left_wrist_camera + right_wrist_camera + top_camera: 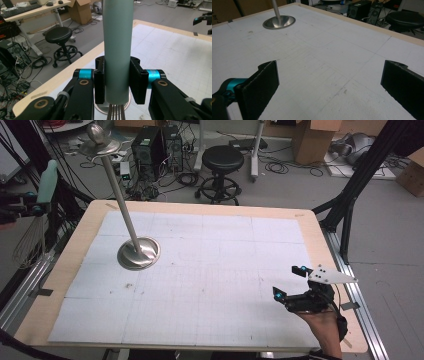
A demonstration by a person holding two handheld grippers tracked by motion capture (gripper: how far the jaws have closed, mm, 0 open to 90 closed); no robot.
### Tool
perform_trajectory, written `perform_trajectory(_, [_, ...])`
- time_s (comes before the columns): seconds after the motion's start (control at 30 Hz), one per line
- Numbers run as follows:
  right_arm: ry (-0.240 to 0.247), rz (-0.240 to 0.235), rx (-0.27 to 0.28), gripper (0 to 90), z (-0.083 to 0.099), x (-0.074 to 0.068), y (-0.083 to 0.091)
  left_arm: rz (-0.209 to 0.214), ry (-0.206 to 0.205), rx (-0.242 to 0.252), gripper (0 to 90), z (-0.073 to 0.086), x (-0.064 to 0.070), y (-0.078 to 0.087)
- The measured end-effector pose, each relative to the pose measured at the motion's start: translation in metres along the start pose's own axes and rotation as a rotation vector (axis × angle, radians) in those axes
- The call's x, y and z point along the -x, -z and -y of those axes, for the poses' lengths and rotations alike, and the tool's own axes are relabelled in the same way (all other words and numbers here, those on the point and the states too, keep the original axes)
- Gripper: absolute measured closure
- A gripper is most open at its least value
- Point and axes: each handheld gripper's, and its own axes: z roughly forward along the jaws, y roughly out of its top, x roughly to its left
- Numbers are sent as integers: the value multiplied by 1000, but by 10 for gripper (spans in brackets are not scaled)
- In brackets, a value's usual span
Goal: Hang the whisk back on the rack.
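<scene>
Left gripper (117,82) clamping whisk (117,45) handle, right gripper (329,85) apparently empty

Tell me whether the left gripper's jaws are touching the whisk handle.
Touching. The left gripper view shows both jaws of the left gripper pressed flat against the whisk handle, no gap either side.

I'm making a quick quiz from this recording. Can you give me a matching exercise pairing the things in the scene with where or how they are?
Things:
1. whisk
2. metal stand
3. right gripper
4. black stool

States:
A. on the floor beyond the table
B. open, above the table's near right corner
C. clamped by its pale green handle in the left gripper
D. upright on the white mat

Pairs: 1-C, 2-D, 3-B, 4-A
</scene>
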Motion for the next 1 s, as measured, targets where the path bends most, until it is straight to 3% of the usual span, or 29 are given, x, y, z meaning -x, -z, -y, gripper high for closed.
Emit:
perform_trajectory(0.3, [-4,3,3,6,1,1,1,-29,10,-11,694,-11,-13,1])
perform_trajectory(1.0, [-10,-6,-1,6,3,1,0,-64,23,-2,694,-21,-20,-30])
